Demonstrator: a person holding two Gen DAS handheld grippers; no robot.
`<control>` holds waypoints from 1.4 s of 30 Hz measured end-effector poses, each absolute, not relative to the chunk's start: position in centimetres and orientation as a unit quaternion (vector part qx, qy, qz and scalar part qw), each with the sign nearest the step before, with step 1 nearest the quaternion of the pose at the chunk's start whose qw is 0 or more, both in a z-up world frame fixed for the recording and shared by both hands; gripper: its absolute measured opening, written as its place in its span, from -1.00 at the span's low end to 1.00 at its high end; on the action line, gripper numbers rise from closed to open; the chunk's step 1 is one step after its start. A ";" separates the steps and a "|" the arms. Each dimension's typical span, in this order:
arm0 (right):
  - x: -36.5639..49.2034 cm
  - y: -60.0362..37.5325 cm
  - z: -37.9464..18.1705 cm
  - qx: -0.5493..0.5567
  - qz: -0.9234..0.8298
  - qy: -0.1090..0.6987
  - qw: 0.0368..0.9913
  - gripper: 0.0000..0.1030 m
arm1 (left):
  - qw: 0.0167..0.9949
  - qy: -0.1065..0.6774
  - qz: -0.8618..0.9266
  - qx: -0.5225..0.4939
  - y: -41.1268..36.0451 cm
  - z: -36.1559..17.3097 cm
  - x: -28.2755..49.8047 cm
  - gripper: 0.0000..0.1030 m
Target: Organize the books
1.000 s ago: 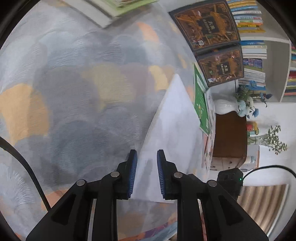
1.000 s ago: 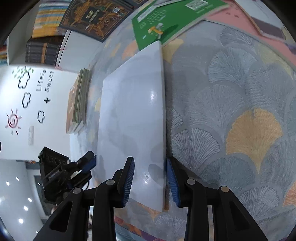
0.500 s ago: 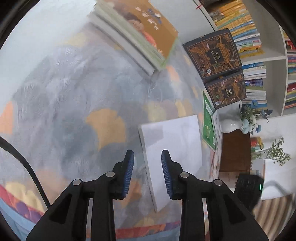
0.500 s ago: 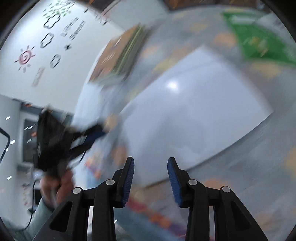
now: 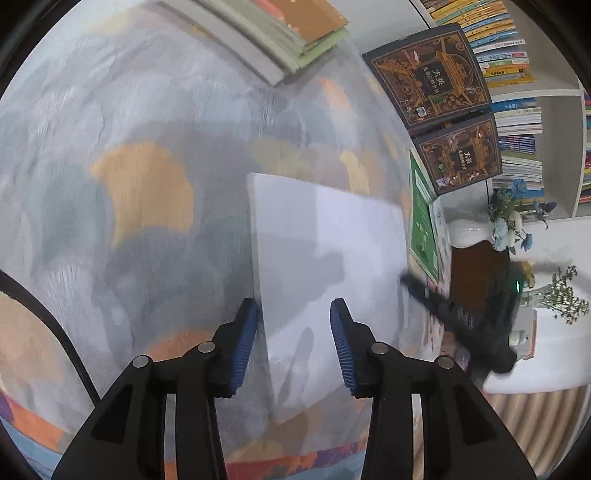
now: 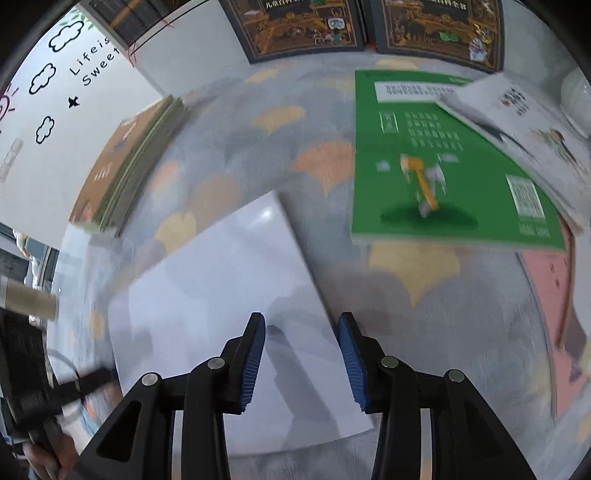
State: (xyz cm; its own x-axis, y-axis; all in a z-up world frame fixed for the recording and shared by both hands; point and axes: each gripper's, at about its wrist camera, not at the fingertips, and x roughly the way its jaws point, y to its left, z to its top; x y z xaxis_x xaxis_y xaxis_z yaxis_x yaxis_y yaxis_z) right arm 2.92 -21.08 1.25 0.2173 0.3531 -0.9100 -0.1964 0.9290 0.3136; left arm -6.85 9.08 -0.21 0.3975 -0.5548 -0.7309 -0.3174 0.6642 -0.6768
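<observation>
Covering the table, fan-patterned cloth (image 5: 140, 177) (bookshelf (image 5: 524, 122) behind).

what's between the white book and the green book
Only bare patterned cloth separates the white book from the green book; the right wrist view shows it best.

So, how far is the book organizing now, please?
Done: a stack of books lies at the cloth's far edge. In hand: nothing; the left gripper and right gripper are opening above the white book, which lies flat. Left: the white book, the green book and the two dark ornate books.
</observation>
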 end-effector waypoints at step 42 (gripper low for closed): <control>-8.2 -25.5 0.7 0.033 0.283 0.629 0.724 -0.41 | 0.701 0.573 -0.102 -0.412 2.3 -0.7 -13.2 -0.29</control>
